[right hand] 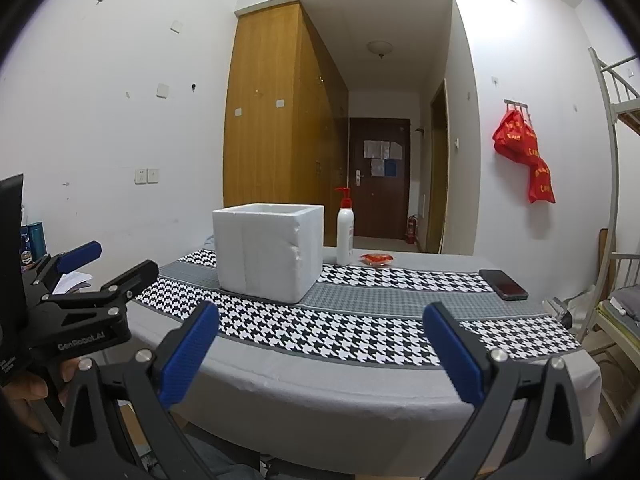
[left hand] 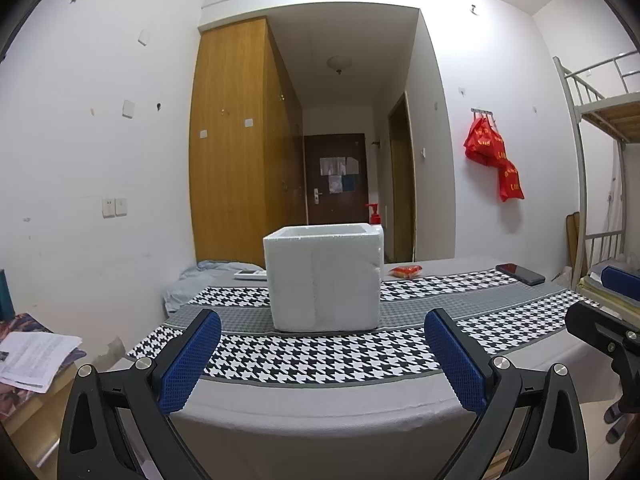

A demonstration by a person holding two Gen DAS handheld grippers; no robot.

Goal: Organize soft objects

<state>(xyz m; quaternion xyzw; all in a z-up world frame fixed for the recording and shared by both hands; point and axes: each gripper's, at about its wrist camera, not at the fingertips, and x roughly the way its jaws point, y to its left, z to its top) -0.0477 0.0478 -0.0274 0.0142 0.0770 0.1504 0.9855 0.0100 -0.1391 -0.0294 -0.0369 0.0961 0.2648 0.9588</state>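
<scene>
A white foam box [left hand: 325,278] [right hand: 267,251] stands open-topped on the houndstooth cloth of the table [left hand: 320,396]. Behind it to the right lies a small red soft packet [left hand: 406,271] [right hand: 377,259]. My left gripper [left hand: 322,354] is open at the table's near edge, facing the box, with nothing between its blue pads. My right gripper [right hand: 320,354] is open too, further right, also holding nothing. The left gripper's body [right hand: 76,300] shows at the left of the right wrist view, held by a hand.
A white pump bottle [right hand: 345,228] stands right of the box. A dark phone [left hand: 520,273] [right hand: 503,284] lies at the table's far right. A blue cloth [left hand: 192,284] and a remote lie far left. Papers [left hand: 36,356] sit on a side surface; a bunk bed [left hand: 600,184] stands right.
</scene>
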